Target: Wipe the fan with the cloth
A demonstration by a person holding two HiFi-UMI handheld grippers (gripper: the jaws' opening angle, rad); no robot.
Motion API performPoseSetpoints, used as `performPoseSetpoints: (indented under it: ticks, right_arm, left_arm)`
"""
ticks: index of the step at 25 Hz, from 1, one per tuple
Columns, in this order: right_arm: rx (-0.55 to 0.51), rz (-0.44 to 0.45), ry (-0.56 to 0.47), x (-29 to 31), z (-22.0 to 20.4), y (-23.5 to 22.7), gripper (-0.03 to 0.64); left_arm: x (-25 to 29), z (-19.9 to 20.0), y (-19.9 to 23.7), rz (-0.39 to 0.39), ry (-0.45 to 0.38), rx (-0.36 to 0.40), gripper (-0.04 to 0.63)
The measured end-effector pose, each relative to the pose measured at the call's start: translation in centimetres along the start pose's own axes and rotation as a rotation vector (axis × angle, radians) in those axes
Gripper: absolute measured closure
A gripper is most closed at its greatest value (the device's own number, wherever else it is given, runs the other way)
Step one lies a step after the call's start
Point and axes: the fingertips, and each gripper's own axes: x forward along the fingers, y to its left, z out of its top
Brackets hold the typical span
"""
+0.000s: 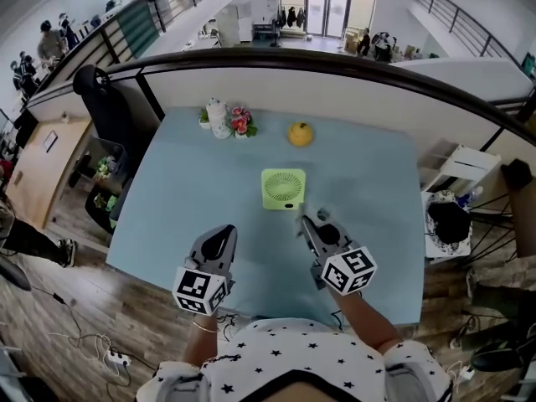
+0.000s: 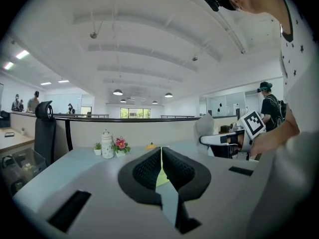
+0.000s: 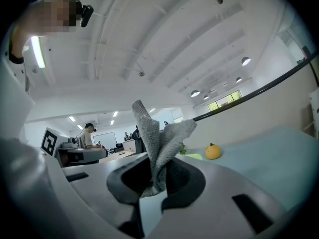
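The small green square fan (image 1: 283, 188) lies flat in the middle of the pale blue table (image 1: 184, 182). My right gripper (image 1: 303, 221) hovers just short of the fan's near right corner, shut on a grey cloth (image 3: 157, 138) that stands up out of its jaws. In the left gripper view the cloth (image 2: 205, 127) shows off to the right. My left gripper (image 1: 224, 231) hangs over the table, nearer to me and left of the fan. Its jaws are shut with nothing between them, and only a sliver of the fan (image 2: 160, 176) shows beyond them.
At the table's far edge stand a white jar (image 1: 216, 115), a small pot of pink flowers (image 1: 243, 122) and a yellow fruit (image 1: 301, 133). A black office chair (image 1: 113, 107) is off the table's left side. A curved railing runs behind the table.
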Motion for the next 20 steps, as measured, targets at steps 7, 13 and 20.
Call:
performPoseSetpoints:
  ticks: [7,13,20]
  right_arm:
    - [0.012,0.002,-0.01,-1.1,0.4,-0.7,0.571]
    - [0.026,0.004,-0.015,-2.8,0.3,-0.9,0.571]
    - [0.032,0.002,-0.025,-5.1,0.2,-0.9,0.571]
  left_arm:
    - [0.4,0.8,-1.1,0.005,-0.007,0.019,0.563]
    - [0.3,0.7,-2.9,-0.009,0.0,0.027,0.563]
    - [-0.4,0.5,-5.2,-0.016,-0.004,0.031,0.563]
